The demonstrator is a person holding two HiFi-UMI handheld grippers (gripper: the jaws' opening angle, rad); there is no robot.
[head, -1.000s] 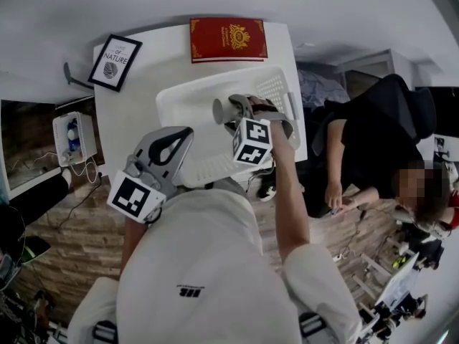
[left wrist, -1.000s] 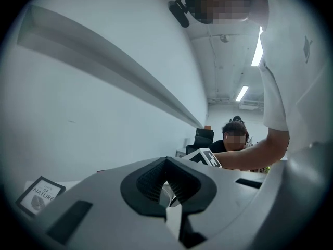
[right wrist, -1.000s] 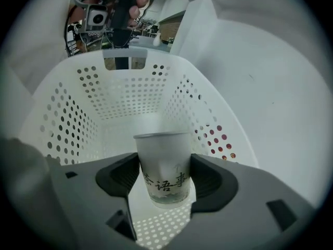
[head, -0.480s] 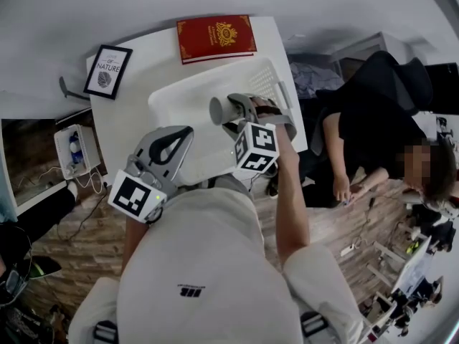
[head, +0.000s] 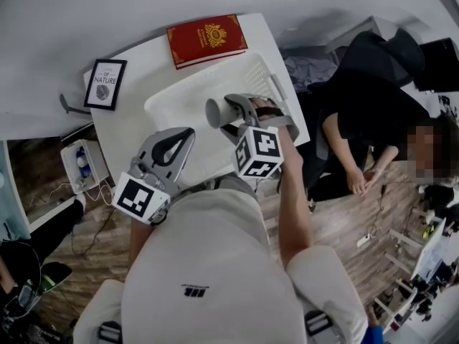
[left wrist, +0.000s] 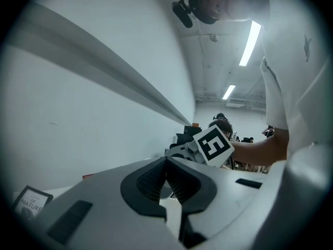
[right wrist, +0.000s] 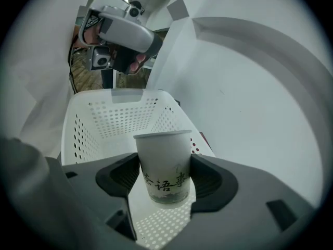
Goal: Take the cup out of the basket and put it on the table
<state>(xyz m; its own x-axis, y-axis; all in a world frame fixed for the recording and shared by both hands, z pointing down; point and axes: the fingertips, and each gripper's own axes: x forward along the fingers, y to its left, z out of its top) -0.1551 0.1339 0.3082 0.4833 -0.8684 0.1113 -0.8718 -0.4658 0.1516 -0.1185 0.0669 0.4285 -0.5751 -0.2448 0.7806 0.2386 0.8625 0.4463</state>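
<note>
A white paper cup (head: 214, 112) with dark print (right wrist: 164, 166) is held between the pads of my right gripper (head: 228, 115), which is shut on it. In the head view the cup points left, hanging over the inside of the white perforated basket (head: 188, 92). The right gripper view shows the basket's floor and walls (right wrist: 109, 120) beneath and beyond the cup. My left gripper (head: 177, 139) hovers at the basket's near left corner, its jaws together (left wrist: 166, 163) with nothing between them. The right gripper's marker cube (left wrist: 213, 145) shows beyond it.
The basket stands on a white table (head: 128, 131). A red book (head: 206, 40) lies at the table's far edge and a framed picture (head: 105, 83) at its far left. A person in black (head: 373, 113) sits to the right. A white box (head: 82, 167) sits on the floor to the left.
The right gripper and the cup have drifted slightly left over the basket, still gripped the same way. The left gripper has hardly moved.
</note>
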